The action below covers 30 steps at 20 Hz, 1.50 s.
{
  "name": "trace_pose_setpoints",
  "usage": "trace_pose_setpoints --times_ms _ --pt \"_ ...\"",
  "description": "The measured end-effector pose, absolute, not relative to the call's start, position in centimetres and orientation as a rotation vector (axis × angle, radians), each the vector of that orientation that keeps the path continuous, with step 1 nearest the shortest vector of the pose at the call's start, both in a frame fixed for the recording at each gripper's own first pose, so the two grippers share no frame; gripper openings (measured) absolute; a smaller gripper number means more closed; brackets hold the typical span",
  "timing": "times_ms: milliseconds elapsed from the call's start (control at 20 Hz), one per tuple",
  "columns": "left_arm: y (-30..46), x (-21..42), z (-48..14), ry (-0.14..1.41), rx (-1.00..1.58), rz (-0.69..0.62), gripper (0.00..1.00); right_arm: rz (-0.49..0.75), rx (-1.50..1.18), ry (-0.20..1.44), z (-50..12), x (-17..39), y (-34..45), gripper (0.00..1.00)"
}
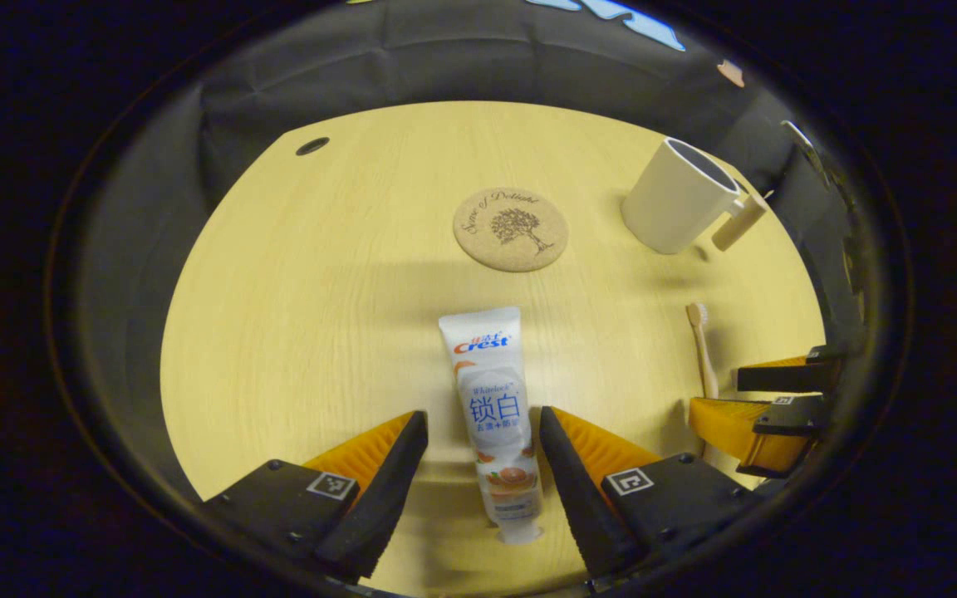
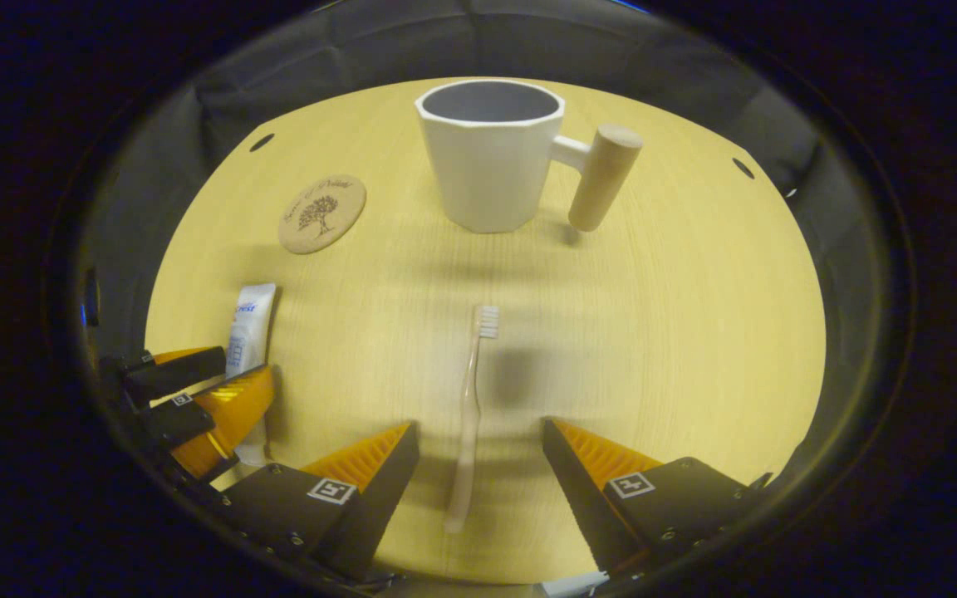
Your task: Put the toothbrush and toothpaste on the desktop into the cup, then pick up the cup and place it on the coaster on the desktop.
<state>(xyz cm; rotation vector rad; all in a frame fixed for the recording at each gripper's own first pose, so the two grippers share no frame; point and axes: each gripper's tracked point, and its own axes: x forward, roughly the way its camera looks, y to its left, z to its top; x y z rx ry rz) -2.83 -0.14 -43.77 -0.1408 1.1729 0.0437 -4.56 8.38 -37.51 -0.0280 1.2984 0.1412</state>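
Left gripper (image 1: 483,432) astride white toothpaste (image 1: 493,415)

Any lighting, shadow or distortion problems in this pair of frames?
Left gripper view: dim warm light, fisheye bends the table edge, toothpaste sharp, soft shadow band below the coaster. Right gripper view: same bending, shadow patch beside the toothbrush, cup crisp, no glare.

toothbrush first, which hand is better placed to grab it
Right. The pale plastic toothbrush lies between the right tongs' open fingers, handle toward them, the white mug with wooden handle straight ahead. The left tongs straddle the white toothpaste tube.
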Motion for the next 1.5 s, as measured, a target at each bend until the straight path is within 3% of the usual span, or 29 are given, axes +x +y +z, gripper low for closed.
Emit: trace_pose_setpoints --times_ms 400,450,500,550,600,750,800,850,900,1000,1050,1100,1150,1200,1300,1350,1500 --pt "-0.2 -2.2 -43.9 1.157 -0.122 0.056 0.94 0.111 -0.037 1.306 -37.7 -4.6 8.2 0.90" --pt "-0.2 -2.2 -43.9 1.156 -0.122 0.057 0.93 0.111 -0.036 1.313 -37.8 -4.6 8.3 0.89" --pt "-0.1 -2.2 -43.9 1.159 -0.112 0.058 0.90 0.112 -0.037 1.321 -37.9 -4.8 8.2 0.81" --pt "-0.2 -2.1 -43.8 1.162 -0.106 0.055 0.89 0.111 -0.036 1.323 -37.9 -4.8 8.1 0.81" --pt "-0.3 -2.0 -43.4 1.165 -0.111 0.052 0.65 0.109 -0.031 1.326 -37.8 -4.7 8.1 0.63" --pt "-0.7 -2.0 -43.9 1.171 -0.109 0.048 0.57 0.116 -0.036 1.336 -37.8 -4.8 8.1 0.59" --pt "-0.6 -2.0 -44.0 1.176 -0.107 0.052 0.47 0.093 -0.019 1.325 -37.9 -4.5 8.0 0.37" --pt "-0.7 -2.0 -44.0 1.177 -0.105 0.052 0.47 0.094 -0.010 1.334 -37.3 -4.8 8.0 0.14" --pt "-0.8 -2.0 -44.0 1.183 -0.106 0.047 0.47 0.103 -0.016 1.339 -37.6 -4.9 8.0 0.16" --pt "-0.8 -2.0 -44.0 1.183 -0.104 0.055 0.36 0.110 -0.022 1.341 -37.8 -4.8 8.1 0.16" --pt "-0.9 -2.0 -43.9 1.180 -0.101 0.057 0.37 0.095 -0.008 1.310 -37.1 -4.2 7.9 0.16" --pt "-0.9 -2.2 -44.0 1.193 -0.093 0.055 0.30 0.091 -0.005 1.343 -37.4 -4.6 7.9 0.04" --pt "-0.8 -1.9 -43.9 1.186 -0.087 0.060 0.30 0.095 -0.001 1.338 -37.5 -4.4 7.9 0.04" --pt "-0.9 -2.0 -43.9 1.184 -0.092 0.061 0.24 0.100 0.004 1.344 -37.4 -4.4 7.8 0.05" --pt "-0.9 -1.7 -43.9 1.170 -0.087 0.055 0.23 0.100 0.016 1.339 -37.5 -4.5 7.8 0.05" --pt "-1.0 -2.1 -43.8 1.188 -0.090 0.056 0.17 0.101 0.017 1.339 -37.4 -4.5 7.7 0.05" --pt "-0.9 -2.0 -43.9 1.183 -0.086 0.054 0.17 0.112 0.020 1.331 -36.6 -4.8 7.9 0.04"
